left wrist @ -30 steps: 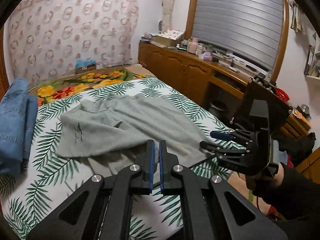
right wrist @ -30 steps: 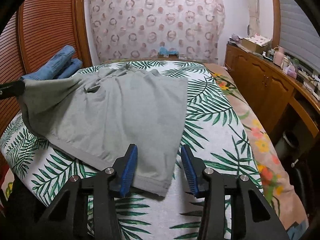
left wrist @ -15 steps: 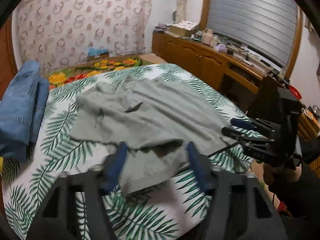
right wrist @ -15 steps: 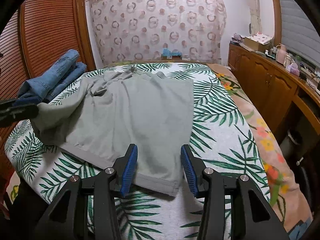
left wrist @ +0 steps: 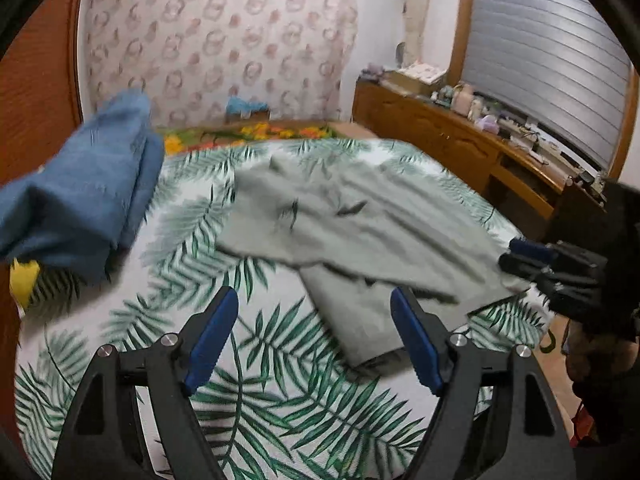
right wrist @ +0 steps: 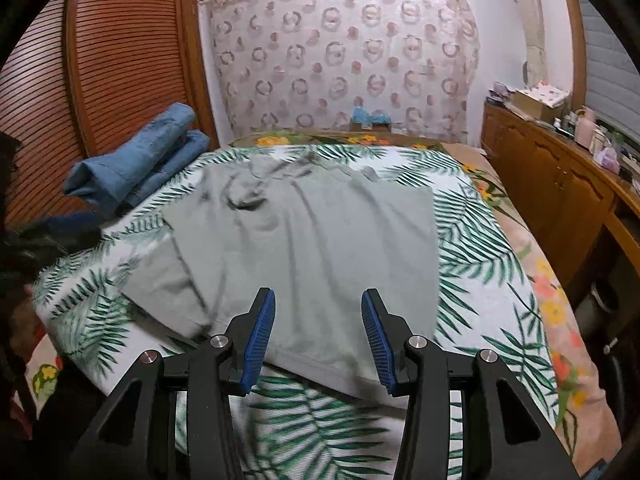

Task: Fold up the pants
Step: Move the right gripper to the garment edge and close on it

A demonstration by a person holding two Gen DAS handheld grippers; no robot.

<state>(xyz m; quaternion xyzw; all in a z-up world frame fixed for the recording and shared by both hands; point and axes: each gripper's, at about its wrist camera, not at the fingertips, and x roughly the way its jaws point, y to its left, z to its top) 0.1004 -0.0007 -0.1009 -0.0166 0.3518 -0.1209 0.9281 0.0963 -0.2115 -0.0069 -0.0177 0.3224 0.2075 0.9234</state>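
Note:
Grey-green pants (right wrist: 320, 240) lie spread on the leaf-print bed, one part folded over the other; they also show in the left wrist view (left wrist: 360, 232). My left gripper (left wrist: 316, 340) is open and empty, just near of the pants' lower corner. My right gripper (right wrist: 318, 332) is open and empty, its fingertips over the pants' near hem. In the left wrist view the right gripper (left wrist: 532, 256) sits at the pants' right edge. The left gripper shows dimly at the left edge of the right wrist view (right wrist: 60, 228).
Folded blue jeans (right wrist: 136, 168) lie on the bed's far left, also in the left wrist view (left wrist: 80, 196). A wooden sideboard (right wrist: 560, 184) with clutter runs along the right wall. A slatted wooden door (right wrist: 100, 60) stands on the left.
My left gripper opened and let go of the pants' fabric, which dropped onto the bed, then it drew back toward the left. My right gripper stayed open over the near hem.

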